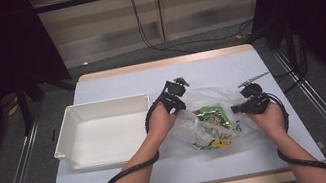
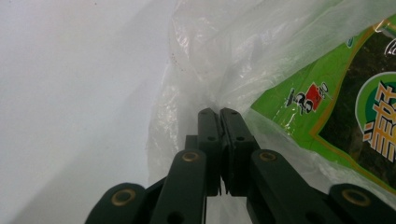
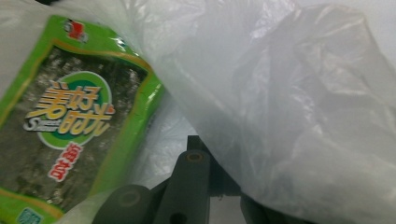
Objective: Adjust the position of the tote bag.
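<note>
A clear plastic bag (image 1: 208, 101) lies crumpled on the right half of the table. Inside it is a green snack packet (image 1: 211, 116) with printed characters, beside other small packets. My left gripper (image 1: 178, 100) is at the bag's left edge. In the left gripper view its jaws (image 2: 219, 111) are shut, pinching the bag's film (image 2: 219, 56), with the green packet (image 2: 355, 107) just to the right. My right gripper (image 1: 242, 107) holds the bag's right side. In the right gripper view its jaws (image 3: 212, 158) are shut and half hidden under the plastic (image 3: 289, 93), the packet (image 3: 70, 121) at the left.
A white rectangular tray (image 1: 102, 103) with nothing in it stands on the left half of the pale table cover (image 1: 140, 176), close to my left forearm. Black cables trail from both grippers toward the table's front edge. Dark curtains flank the table.
</note>
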{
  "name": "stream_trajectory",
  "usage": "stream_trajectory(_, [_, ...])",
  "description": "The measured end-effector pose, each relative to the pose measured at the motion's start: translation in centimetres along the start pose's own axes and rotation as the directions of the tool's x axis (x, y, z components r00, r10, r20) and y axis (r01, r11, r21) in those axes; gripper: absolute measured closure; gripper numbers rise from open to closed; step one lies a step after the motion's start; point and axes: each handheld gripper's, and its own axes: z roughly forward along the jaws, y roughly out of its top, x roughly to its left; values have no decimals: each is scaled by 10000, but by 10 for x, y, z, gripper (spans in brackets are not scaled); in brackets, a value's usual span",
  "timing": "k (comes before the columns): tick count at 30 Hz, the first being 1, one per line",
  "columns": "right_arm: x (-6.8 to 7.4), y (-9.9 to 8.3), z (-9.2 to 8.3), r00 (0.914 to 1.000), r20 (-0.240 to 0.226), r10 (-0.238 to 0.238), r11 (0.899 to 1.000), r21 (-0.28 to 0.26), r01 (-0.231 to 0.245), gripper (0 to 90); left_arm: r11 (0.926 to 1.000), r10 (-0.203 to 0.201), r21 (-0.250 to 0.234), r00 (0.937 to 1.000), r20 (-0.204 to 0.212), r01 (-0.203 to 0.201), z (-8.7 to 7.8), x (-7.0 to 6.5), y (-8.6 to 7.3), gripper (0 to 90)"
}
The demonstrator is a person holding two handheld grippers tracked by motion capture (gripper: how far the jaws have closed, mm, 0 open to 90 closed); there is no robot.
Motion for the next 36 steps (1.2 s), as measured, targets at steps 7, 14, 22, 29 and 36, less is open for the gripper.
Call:
stream_trajectory(7, [2, 9, -8, 9999, -128, 26, 9981, -613, -34, 865, 9978, -532, -406, 9986, -79, 528, -3, 5, -2, 889])
stream_trajectory(14, [-5, 19, 6, 9995, -65, 320, 9967, -739, -324, 900, 9989, -478, -48, 9984, -289, 476, 3, 5, 1, 889])
stream_trajectory(22, [-13, 21, 23, 9978, 189, 635, 9972, -413, -627, 900, 9989, -198, 419, 9981, -584, 222, 12, 2, 3, 890])
stream_trajectory(29, [-10, 18, 19, 9992, 261, 303, 9995, -94, -300, 900, 9987, -297, 392, 9983, -498, 317, 10, 1, -1, 875])
stream_trajectory(36, [-5, 16, 13, 9997, 164, 187, 9997, -164, -184, 900, 9912, -998, -891, 9949, -169, 980, -10, 3, -3, 417])
